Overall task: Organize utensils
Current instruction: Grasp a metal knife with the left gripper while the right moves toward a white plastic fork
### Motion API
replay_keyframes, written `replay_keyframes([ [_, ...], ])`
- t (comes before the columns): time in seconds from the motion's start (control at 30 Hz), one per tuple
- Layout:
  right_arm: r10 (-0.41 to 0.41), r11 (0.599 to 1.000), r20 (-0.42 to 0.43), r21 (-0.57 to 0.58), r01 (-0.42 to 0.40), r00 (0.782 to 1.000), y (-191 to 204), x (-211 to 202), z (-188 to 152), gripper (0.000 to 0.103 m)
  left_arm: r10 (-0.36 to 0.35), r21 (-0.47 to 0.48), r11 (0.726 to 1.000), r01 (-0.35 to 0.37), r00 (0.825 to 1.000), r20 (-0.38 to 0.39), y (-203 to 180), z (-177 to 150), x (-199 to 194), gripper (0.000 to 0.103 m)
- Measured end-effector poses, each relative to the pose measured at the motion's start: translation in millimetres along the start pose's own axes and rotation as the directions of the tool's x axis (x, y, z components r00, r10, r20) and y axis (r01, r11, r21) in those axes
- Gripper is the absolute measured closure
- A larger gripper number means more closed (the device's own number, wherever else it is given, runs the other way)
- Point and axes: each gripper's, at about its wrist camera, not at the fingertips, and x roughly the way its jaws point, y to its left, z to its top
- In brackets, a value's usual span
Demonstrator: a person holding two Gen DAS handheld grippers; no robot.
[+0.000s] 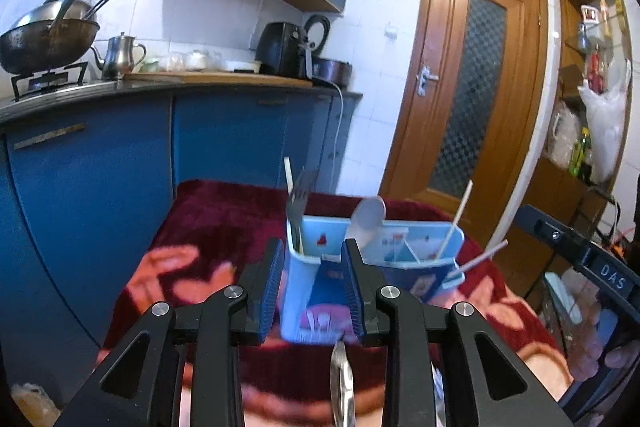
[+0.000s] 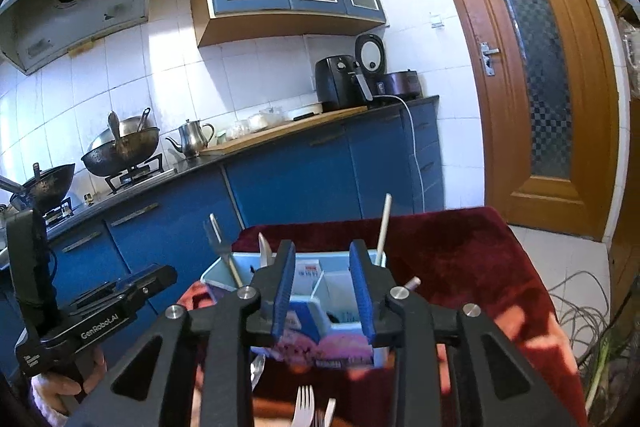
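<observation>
The utensil caddy [image 1: 372, 267], a light blue box divided into compartments, stands on the dark red patterned blanket [image 1: 208, 223] that covers the table, directly ahead of both grippers. Already upright in it are a dark fork [image 1: 301, 195] with a pale stick beside it in the compartment at the left end, a white spoon [image 1: 370, 215] near the middle, and a white chopstick [image 1: 456, 223] leaning at the right end; a second white stick [image 1: 480, 259] juts out over the right rim. Loading is therefore judged partly complete. Still loose on the blanket in front of the caddy are a metal spoon [image 1: 342, 383] below the left gripper and a metal fork [image 2: 303, 409] with another piece of cutlery beside it below the right gripper. The left gripper [image 1: 314, 291] has its blue pads parted with nothing between them; the caddy lies beyond the pads, not clamped. The right gripper [image 2: 324, 291] is likewise parted and empty. Remaining work, as judged: pick up each loose item and insert it into its matching compartment. The blue kitchen cabinets [image 2: 312, 179] and wooden door [image 2: 532, 75] lie behind.
</observation>
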Motion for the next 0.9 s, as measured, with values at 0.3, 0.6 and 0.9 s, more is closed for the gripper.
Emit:
replay_keyframes([
  [0.3, -0.026, 0.999, -0.064, 0.036, 0.028, 0.998, -4.4, -33.1, -25.5, 0.070, -0.025, 0.003, 1.000, 0.026, 0.992, -0.126, -7.8, -21.8, -13.3, 0.073],
  [0.6, -0.065, 0.994, -0.122, 0.081, 0.075, 0.990, -15.5, -57.4, -57.5, 0.067, -0.013, 0.033, 0.999, 0.021, 0.972, -0.234, -14.2, -49.2, -6.4, 0.073],
  [0.9, -0.125, 0.984, -0.184, 0.106, 0.146, 0.975, -37.3, -62.3, -89.6, 0.066, -0.011, 0.028, 0.999, 0.023, 0.932, -0.363, -20.7, -72.6, 18.8, 0.073],
])
